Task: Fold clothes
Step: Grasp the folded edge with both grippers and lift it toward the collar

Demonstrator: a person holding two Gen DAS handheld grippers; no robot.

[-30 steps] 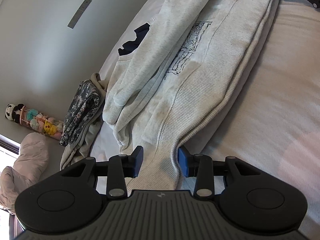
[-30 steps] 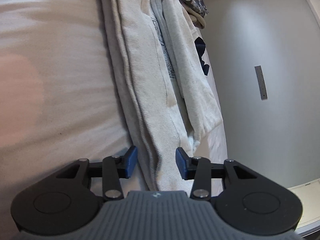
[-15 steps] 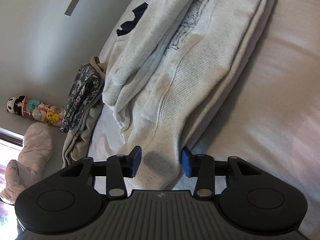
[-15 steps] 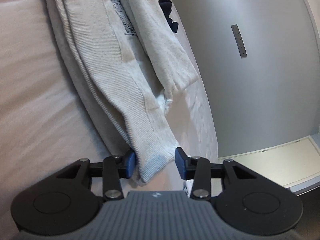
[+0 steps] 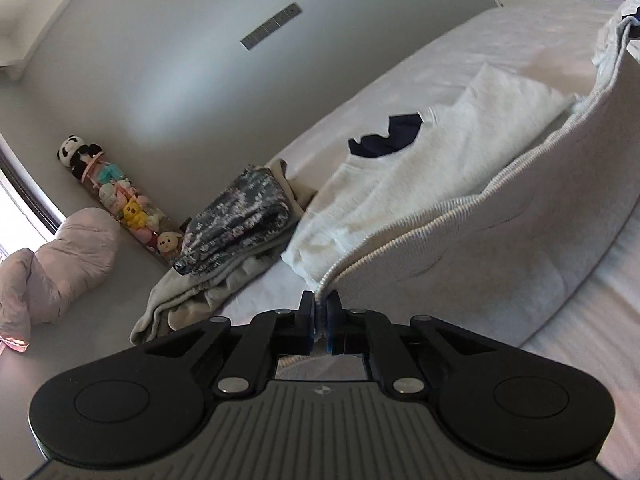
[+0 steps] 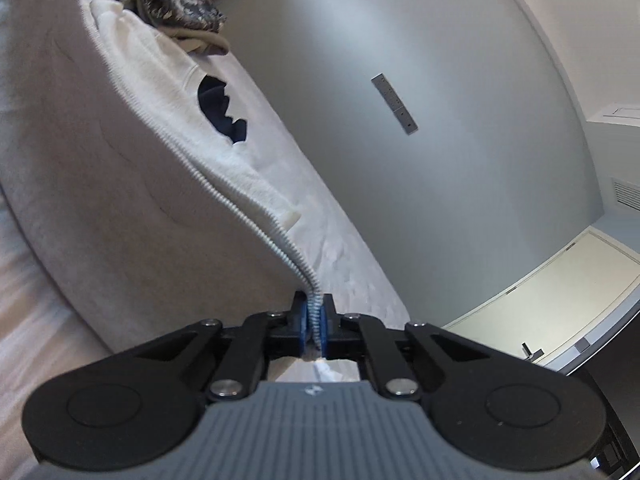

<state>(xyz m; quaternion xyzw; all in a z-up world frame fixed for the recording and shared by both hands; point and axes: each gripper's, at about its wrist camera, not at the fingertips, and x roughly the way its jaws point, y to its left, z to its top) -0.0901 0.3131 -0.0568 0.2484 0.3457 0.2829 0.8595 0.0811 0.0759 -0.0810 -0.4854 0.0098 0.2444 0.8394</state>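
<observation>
Grip: left gripper (image 5: 319,312) and right gripper (image 6: 313,316) fingers both pinched on ribbed hem of light grey knit sweatshirt (image 5: 500,236) | hem corners lifted off white bed (image 5: 460,52), taut for fold-over

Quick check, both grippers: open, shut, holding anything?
Left gripper: shut on the ribbed hem of the grey sweatshirt.
Right gripper: shut on the same ribbed hem, sweatshirt lifted off the bed.
</observation>
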